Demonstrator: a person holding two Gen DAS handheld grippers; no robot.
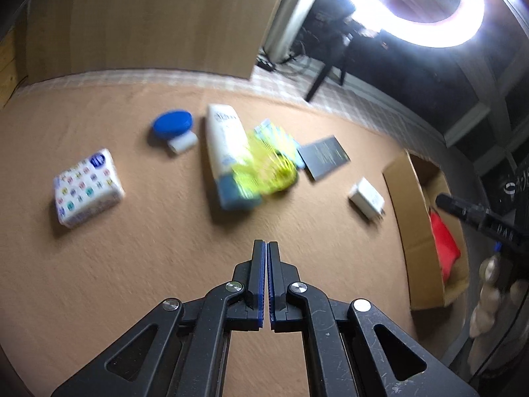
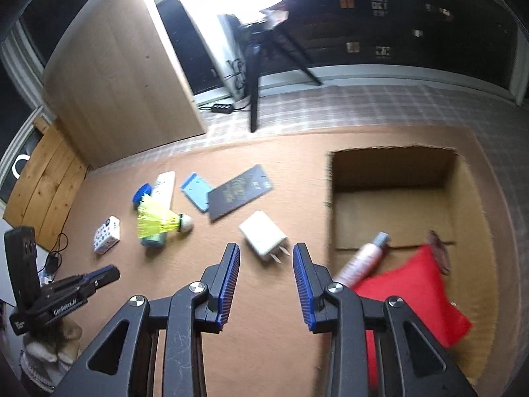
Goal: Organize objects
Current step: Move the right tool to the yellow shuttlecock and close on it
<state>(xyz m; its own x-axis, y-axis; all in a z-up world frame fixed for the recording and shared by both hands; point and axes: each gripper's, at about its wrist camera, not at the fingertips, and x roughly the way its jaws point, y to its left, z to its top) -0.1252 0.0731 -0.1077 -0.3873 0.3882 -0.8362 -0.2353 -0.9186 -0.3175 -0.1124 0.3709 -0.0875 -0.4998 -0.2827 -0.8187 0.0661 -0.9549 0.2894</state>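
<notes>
**Both claws empty over mat, sorting half done**

Left claw (image 1: 267,242) hovering over bare tan mat (image 1: 132,248), jaws pressed together, nothing between them. Right claw (image 2: 266,248) pointing down at the mat, jaws standing apart, gripping nothing; white charger (image 2: 263,235) lying just past the tips, prongs facing the claw, not touching either pad.

Sitting loose on the mat, left to right in the left view:
- patterned tissue pack (image 1: 87,188), well apart from the rest
- blue lid (image 1: 172,123) with a small white cylinder (image 1: 182,144) touching its near edge
- white bottle (image 1: 226,152) lying flat, blue cap toward the camera
- yellow shuttlecock (image 1: 267,168) resting on the bottle, blurred here; white cork end showing clearly in the right view
- light blue card (image 2: 196,192) partly tucked under a dark booklet (image 2: 241,192)
- charger, between booklet and box

Cardboard box (image 2: 393,165) sitting open at the mat's right edge. Lying inside: red pouch (image 2: 413,294) and a pink spray bottle (image 2: 362,259) leaning across its near wall. Small dark item beside the pouch, too blurred to identify.

Checked floor (image 2: 363,109) showing beyond the mat, with a wooden cabinet (image 2: 115,76) and a ring light on a tripod (image 2: 253,76) standing there. Gloved hand (image 1: 489,301) holding the right claw showing at the left view's right edge.
</notes>
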